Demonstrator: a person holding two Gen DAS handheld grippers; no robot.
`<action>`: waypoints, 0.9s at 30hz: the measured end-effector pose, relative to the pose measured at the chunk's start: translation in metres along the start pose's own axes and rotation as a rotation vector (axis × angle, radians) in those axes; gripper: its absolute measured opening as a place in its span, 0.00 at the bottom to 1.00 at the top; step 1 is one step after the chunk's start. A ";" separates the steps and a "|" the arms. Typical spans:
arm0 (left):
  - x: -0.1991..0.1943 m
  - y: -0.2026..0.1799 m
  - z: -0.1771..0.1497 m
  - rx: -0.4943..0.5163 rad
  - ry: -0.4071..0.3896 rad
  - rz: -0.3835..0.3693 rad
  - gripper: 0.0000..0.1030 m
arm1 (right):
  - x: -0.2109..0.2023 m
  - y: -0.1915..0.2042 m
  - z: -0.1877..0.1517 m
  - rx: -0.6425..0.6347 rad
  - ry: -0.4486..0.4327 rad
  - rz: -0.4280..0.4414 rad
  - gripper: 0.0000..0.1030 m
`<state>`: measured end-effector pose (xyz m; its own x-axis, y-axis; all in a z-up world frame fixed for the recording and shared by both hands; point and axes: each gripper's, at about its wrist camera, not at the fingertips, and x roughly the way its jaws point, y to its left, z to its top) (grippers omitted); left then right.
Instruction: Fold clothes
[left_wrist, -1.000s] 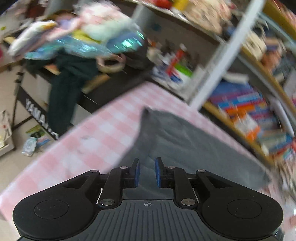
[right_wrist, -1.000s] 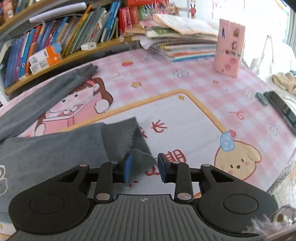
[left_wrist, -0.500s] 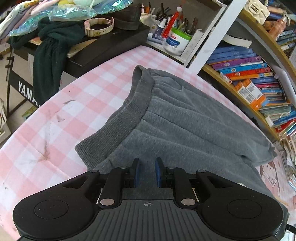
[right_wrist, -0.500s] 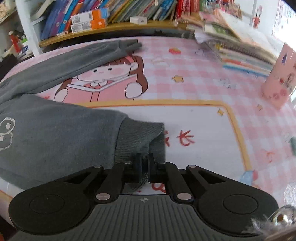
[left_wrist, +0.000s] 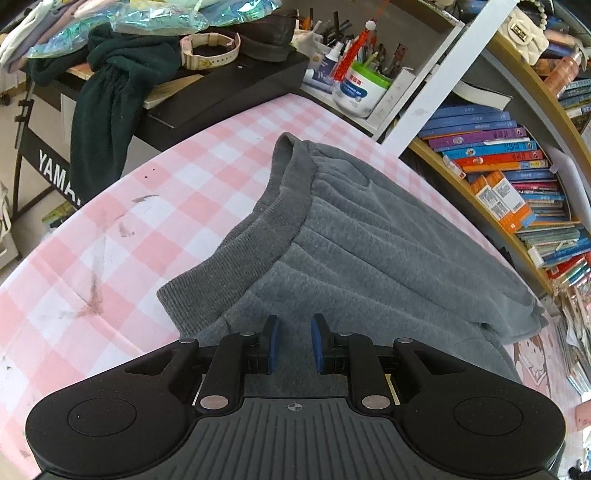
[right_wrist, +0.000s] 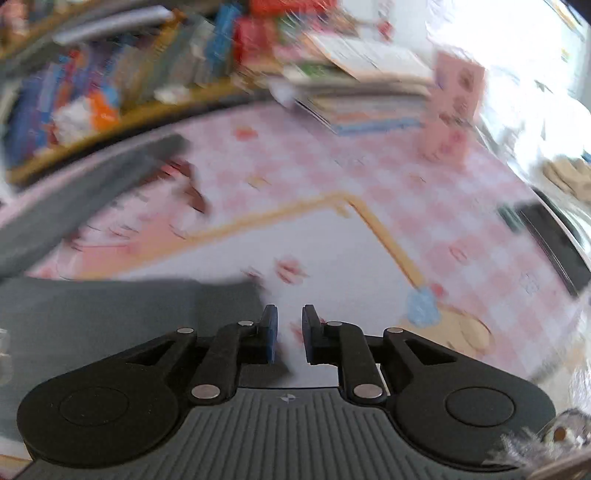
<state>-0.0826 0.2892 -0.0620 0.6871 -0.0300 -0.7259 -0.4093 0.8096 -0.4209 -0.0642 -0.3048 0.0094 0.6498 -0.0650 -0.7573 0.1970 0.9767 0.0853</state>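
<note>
A grey sweater (left_wrist: 369, 258) lies spread on the pink checked tablecloth (left_wrist: 147, 221), its ribbed hem (left_wrist: 258, 236) toward the left. My left gripper (left_wrist: 294, 343) hovers low over the sweater's body just behind the hem, fingers a little apart, with cloth visible below the gap. The right wrist view is blurred by motion. There a grey sleeve (right_wrist: 129, 314) lies folded across the lower left, its cuff end just left of my right gripper (right_wrist: 289, 332), which is open and holds nothing. The other sleeve (right_wrist: 92, 192) stretches toward the far left.
A black keyboard with a dark green garment (left_wrist: 110, 92) stands beyond the table's left edge. A white shelf post (left_wrist: 443, 74), a pen tub (left_wrist: 362, 88) and bookshelves (left_wrist: 498, 166) line the back. A book stack (right_wrist: 369, 92), pink box (right_wrist: 454, 103) and black object (right_wrist: 554, 240) sit at the right.
My right gripper was shut on the sleeve cuff half a second ago; it has opened, let go and swung away rightward. The left gripper has settled over the sweater near the hem.
</note>
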 end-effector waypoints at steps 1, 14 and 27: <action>0.001 -0.001 0.000 0.000 -0.002 0.001 0.19 | -0.004 0.007 0.001 -0.026 -0.012 0.039 0.14; 0.002 0.005 0.002 -0.018 -0.007 -0.025 0.19 | 0.031 0.034 -0.014 -0.113 0.111 0.056 0.25; -0.011 -0.038 0.007 0.184 -0.049 -0.038 0.36 | 0.002 0.064 -0.005 -0.176 -0.008 0.097 0.40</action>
<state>-0.0707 0.2631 -0.0340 0.7306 -0.0377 -0.6817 -0.2684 0.9022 -0.3376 -0.0542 -0.2409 0.0104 0.6655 0.0305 -0.7458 0.0021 0.9991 0.0428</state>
